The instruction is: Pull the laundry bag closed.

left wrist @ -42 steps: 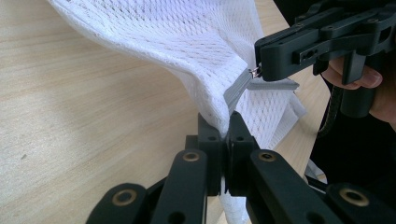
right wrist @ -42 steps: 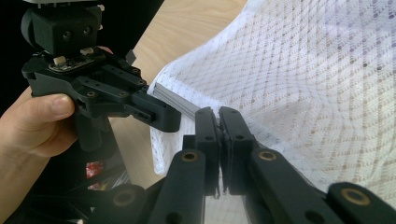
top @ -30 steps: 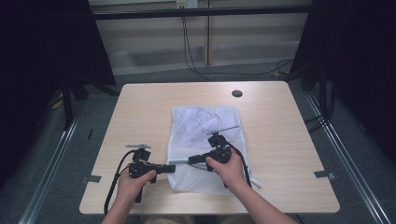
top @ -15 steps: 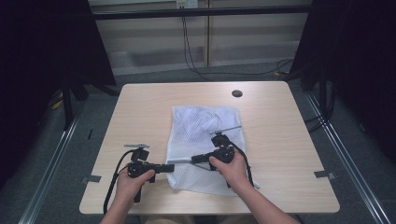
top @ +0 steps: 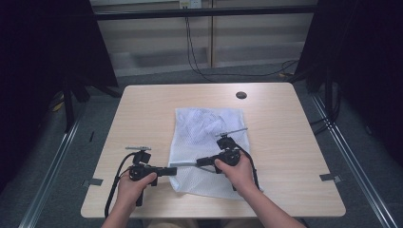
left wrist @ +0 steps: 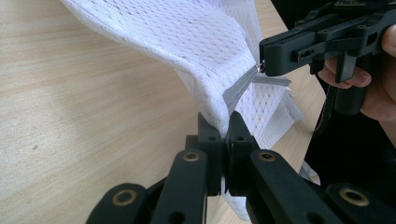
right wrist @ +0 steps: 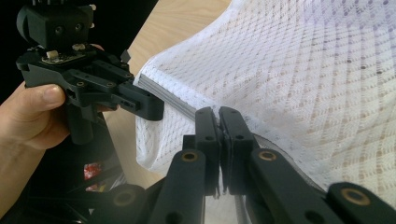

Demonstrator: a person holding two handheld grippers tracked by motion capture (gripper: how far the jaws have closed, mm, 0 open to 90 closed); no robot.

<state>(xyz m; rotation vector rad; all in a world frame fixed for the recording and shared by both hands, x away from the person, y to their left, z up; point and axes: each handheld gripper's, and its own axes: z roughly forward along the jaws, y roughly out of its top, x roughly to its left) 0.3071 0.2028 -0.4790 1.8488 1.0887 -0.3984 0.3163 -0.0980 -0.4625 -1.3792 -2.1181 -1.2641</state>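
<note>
A white mesh bag (top: pixel 209 126) lies flat on the wooden table (top: pixel 142 118), with its near left corner lifted. My left gripper (top: pixel 173 170) is shut on that corner's mesh beside the grey zipper (left wrist: pixel 238 88), as the left gripper view shows (left wrist: pixel 228 128). My right gripper (top: pixel 198 162) sits just right of it, shut on the zipper line (right wrist: pixel 168 95) in its own view (right wrist: pixel 219 116). In the left gripper view the right gripper's tip (left wrist: pixel 262 67) pinches the small metal zipper pull. A short stretch of grey zipper spans the gap between the two grippers.
A dark round grommet (top: pixel 241 95) sits in the table near its far edge. The table's front edge runs just below both hands. Black cables trail from each gripper toward the person. Dark curtains and floor rails flank the table.
My right gripper has edged slightly to the right, away from the left one, widening the gap along the zipper. The left gripper has hardly moved.
</note>
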